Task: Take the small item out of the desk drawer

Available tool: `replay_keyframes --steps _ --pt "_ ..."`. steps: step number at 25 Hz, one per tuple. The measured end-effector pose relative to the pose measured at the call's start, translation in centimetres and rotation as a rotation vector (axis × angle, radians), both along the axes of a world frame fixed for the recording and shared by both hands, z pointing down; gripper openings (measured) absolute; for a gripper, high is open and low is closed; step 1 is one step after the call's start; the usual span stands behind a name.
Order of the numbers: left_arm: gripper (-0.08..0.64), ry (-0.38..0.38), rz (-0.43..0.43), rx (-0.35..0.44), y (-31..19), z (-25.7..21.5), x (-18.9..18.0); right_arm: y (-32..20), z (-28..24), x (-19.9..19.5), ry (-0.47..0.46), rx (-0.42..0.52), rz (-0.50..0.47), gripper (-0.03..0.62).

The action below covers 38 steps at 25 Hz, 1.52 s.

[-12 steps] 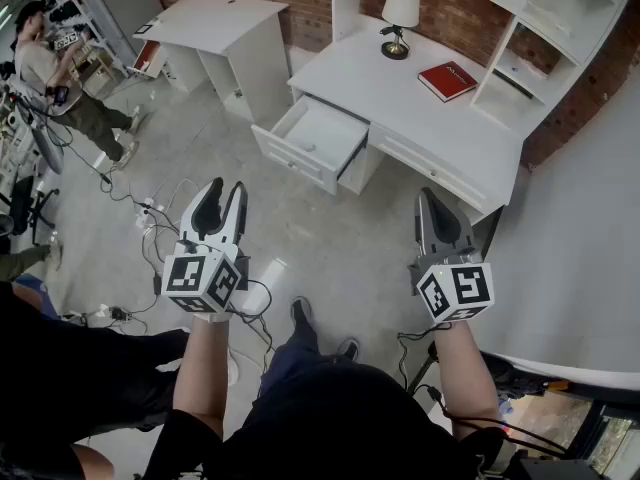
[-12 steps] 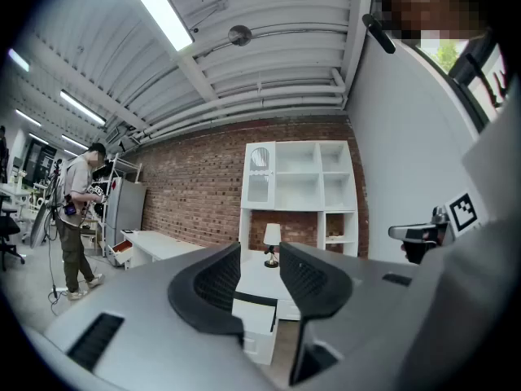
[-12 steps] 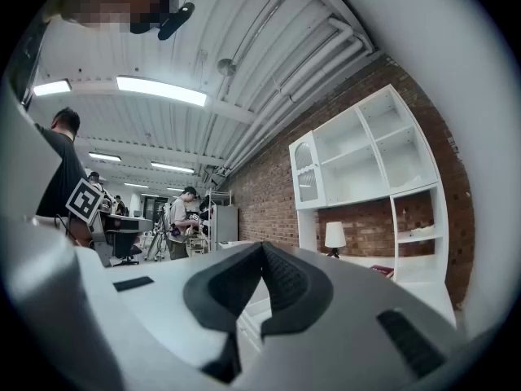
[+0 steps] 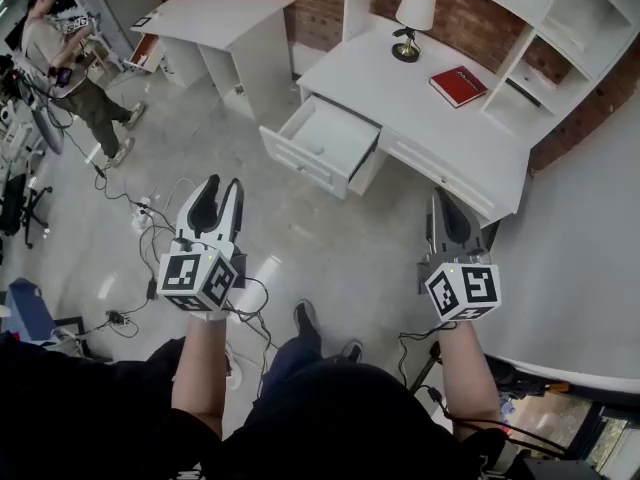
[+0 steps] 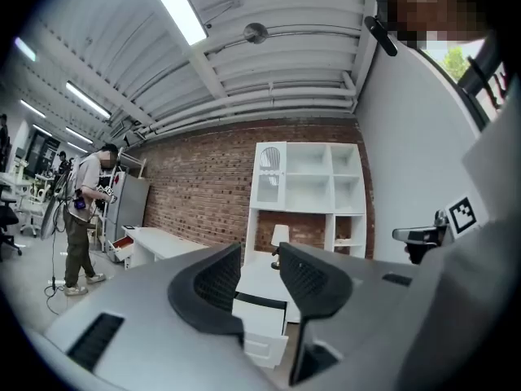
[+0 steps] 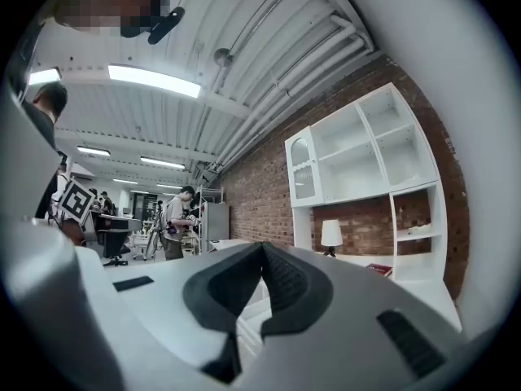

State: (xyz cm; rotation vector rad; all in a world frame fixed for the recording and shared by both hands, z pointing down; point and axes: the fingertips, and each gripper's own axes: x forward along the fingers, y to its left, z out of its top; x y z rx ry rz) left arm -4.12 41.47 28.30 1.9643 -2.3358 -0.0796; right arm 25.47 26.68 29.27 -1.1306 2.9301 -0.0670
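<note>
The white desk (image 4: pixel 440 118) stands ahead with its left drawer (image 4: pixel 322 140) pulled open. A small pale item (image 4: pixel 316 150) lies on the drawer's floor, too small to make out. My left gripper (image 4: pixel 222 190) hovers over the bare floor well short of the drawer, its jaws a little apart and empty. In the left gripper view the gripper (image 5: pixel 260 261) points at the drawer (image 5: pixel 259 332). My right gripper (image 4: pixel 446 202) is shut on nothing, held in front of the desk's right end. The right gripper view shows those jaws (image 6: pixel 262 252) pressed together.
On the desk stand a lamp (image 4: pixel 415 13) and a red book (image 4: pixel 458 85), with a white shelf unit (image 4: pixel 570 28) behind. A second white table (image 4: pixel 215 23) stands to the left. A person (image 4: pixel 65 68) stands far left. Cables (image 4: pixel 150 218) trail on the floor near my left gripper.
The desk and drawer sit slightly further right in the head view. Both grippers have dropped a little, with their jaws standing as before.
</note>
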Motion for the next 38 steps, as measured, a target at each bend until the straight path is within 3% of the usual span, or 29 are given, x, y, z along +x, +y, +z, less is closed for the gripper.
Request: replay_keyframes --steps 5,7,8,13,17,27,38 --pt "0.146 0.015 0.014 0.033 -1.8 0.4 -5.0 -2.5 -0.4 -2.7 0.01 0.036 0.07 0.011" --pt "0.148 0.028 0.053 0.051 -2.6 0.0 -6.8 -3.0 -1.4 -4.6 0.019 0.066 0.053 0.119" --pt "0.154 0.032 0.071 0.061 -3.0 -0.2 -7.6 -3.1 -2.0 -5.6 0.024 0.08 0.047 0.141" --pt "0.219 0.034 0.147 0.095 -4.6 -0.8 -10.2 -3.6 -3.6 -9.1 0.055 0.122 0.048 0.173" --pt "0.245 0.025 0.185 0.078 -5.7 -0.4 -11.1 -4.3 -3.5 -11.3 0.035 0.095 0.023 0.192" --pt "0.244 0.021 0.089 0.065 -9.6 0.4 -15.1 -10.1 -1.3 -14.4 -0.007 0.03 0.009 0.196" --pt "0.244 0.021 0.009 0.016 -19.0 0.2 -16.9 -22.6 -0.4 -17.5 -0.055 0.003 -0.053 0.186"
